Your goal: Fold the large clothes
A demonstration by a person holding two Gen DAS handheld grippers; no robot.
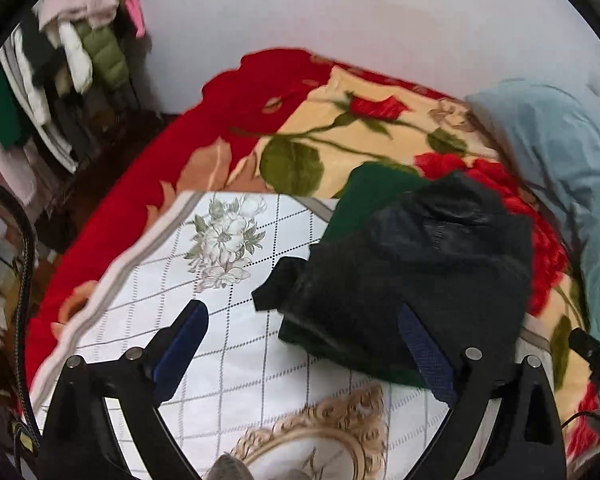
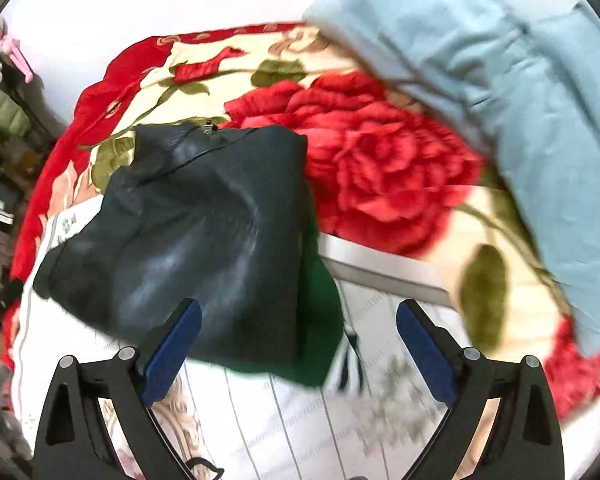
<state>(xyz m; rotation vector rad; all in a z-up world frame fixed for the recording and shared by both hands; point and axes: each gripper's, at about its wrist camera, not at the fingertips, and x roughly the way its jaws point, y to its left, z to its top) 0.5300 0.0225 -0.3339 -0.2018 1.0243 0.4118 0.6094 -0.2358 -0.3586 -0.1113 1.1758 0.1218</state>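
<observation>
A folded dark garment [image 1: 412, 276] is lying at centre frame on the white patterned sheet [image 1: 236, 344], while the left gripper [image 1: 304, 344] and right gripper [image 2: 300, 344] are hovering with jaws spread wide, gripping nothing.

I see bare white quilted cloth [image 1: 148, 304] open left of the dark folded garment [image 1: 412, 272], which blocks the middle. To its right the rose blanket [image 2: 380, 160] lies free (though narrow) before the light blue bundle [image 2: 520, 100].
</observation>
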